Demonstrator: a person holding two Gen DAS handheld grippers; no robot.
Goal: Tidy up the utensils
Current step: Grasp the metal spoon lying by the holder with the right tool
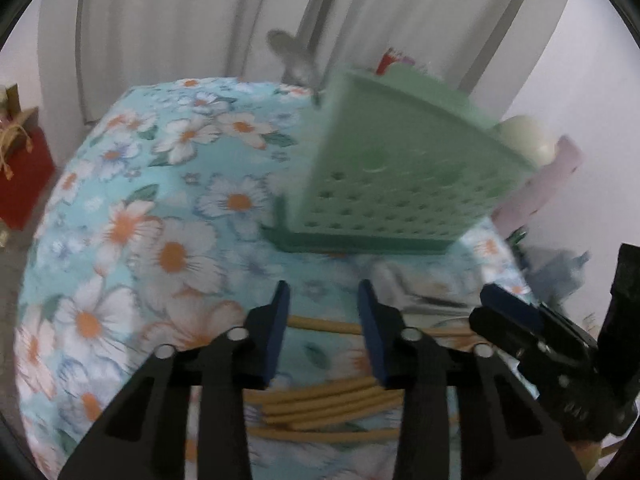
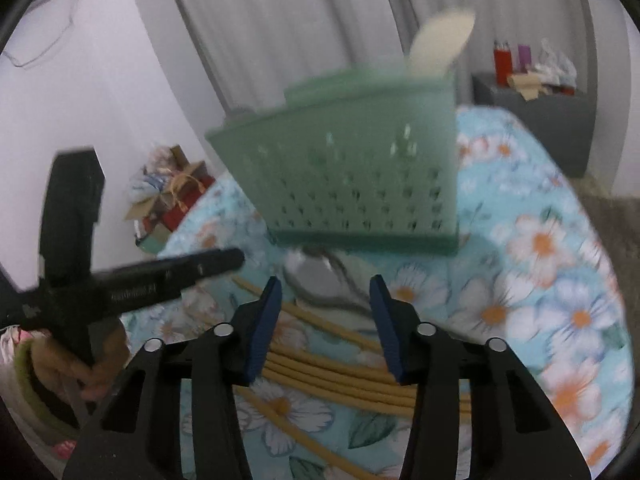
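The thin tan wooden chopsticks (image 2: 344,376) lie loosely bundled on the floral-clothed bench (image 2: 560,280), near the perforated green plastic holder (image 2: 360,176); they look light, stiff and prone to rolling. Both the right claw (image 2: 326,328) and left claw (image 1: 324,332) hang part-open and empty above them, so pinching mid-length seems best

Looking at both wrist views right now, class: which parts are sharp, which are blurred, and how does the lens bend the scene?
Left wrist view: the black left gripper is sharp, the pale green perforated plastic basket is smeared, and the floral blue tablecloth bulges. Right wrist view: the basket and the cream flat spatula in it are blurred, and the curtains bow.
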